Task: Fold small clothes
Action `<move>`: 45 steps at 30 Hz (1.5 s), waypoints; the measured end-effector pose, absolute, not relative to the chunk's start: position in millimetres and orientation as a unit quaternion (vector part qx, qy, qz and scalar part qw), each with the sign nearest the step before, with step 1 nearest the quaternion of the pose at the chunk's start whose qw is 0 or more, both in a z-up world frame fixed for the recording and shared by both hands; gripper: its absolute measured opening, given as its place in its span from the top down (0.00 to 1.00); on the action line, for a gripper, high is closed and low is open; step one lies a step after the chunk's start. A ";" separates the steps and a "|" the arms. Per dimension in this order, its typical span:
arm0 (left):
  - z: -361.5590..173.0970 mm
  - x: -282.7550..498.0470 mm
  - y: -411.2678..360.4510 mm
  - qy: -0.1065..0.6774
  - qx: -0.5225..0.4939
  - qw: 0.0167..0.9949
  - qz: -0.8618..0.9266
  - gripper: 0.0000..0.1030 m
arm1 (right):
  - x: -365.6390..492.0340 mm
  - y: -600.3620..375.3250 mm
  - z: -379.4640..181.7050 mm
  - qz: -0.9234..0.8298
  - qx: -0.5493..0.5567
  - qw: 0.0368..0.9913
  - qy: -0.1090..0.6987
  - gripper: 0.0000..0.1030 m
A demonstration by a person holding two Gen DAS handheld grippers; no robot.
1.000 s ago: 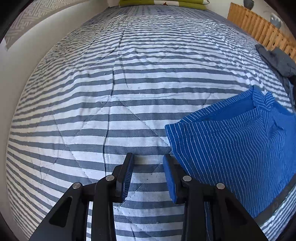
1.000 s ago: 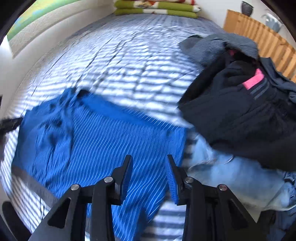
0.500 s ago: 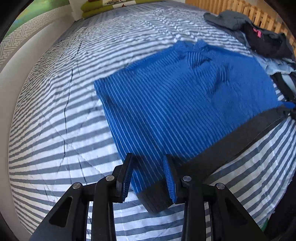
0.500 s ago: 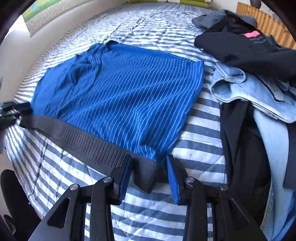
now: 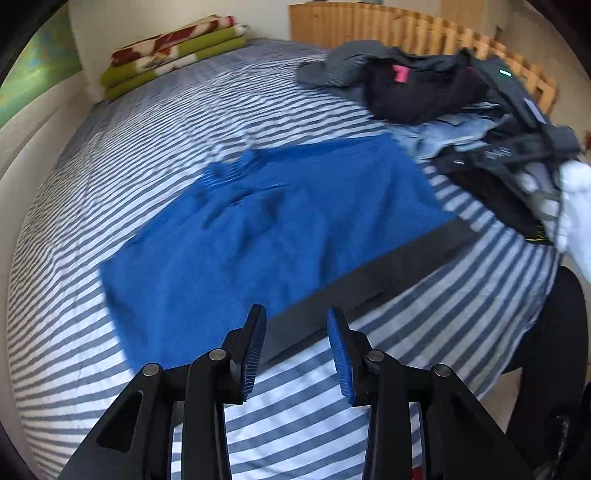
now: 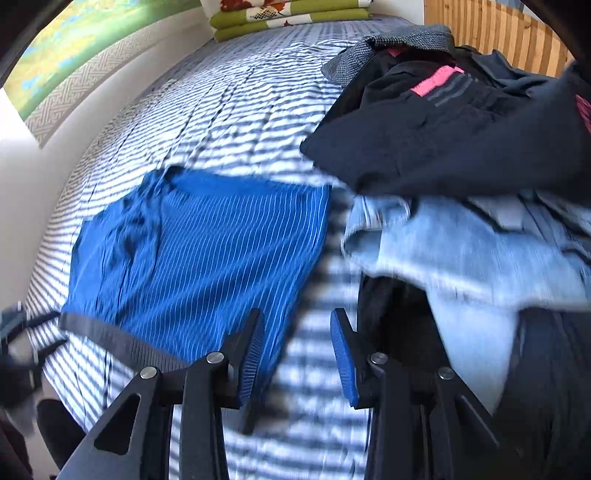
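Observation:
Blue pinstriped shorts (image 5: 280,236) (image 6: 207,254) lie spread flat on the striped bed, their dark grey waistband (image 5: 369,280) (image 6: 122,343) toward the near edge. My left gripper (image 5: 295,332) hovers open just above the waistband's left part with nothing between its fingers. My right gripper (image 6: 297,339) is open too, over the bedsheet at the shorts' right edge, between the shorts and the clothes pile. In the left wrist view the other gripper (image 5: 517,151) shows at the far right with a white-gloved hand (image 5: 576,206).
A pile of clothes (image 6: 461,147) covers the bed's right side: black garments, a grey one, light blue denim (image 6: 461,251). Folded green blankets (image 5: 173,59) lie at the head. A wooden slatted rail (image 5: 406,33) runs along the right, a wall (image 6: 74,122) along the left.
Both grippers have pulled back and risen from the waistband; the shorts stay flat. The right view has swung right toward the clothes pile.

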State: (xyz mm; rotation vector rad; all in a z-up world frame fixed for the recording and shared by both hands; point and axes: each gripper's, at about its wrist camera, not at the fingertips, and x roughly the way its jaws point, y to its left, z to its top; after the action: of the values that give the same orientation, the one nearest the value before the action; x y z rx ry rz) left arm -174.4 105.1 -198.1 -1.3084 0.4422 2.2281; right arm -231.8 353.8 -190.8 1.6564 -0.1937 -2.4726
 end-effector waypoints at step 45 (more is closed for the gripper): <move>-191.6 -161.3 204.1 0.063 -0.462 0.328 0.822 0.97 | -299.2 391.2 -178.4 -0.808 0.559 0.081 -0.168 0.96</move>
State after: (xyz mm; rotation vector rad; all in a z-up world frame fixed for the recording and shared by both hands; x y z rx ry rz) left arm -161.3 204.1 -191.6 -1.2084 0.1650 2.1521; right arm -299.2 391.2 -178.4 1.6721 -0.5008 -2.4139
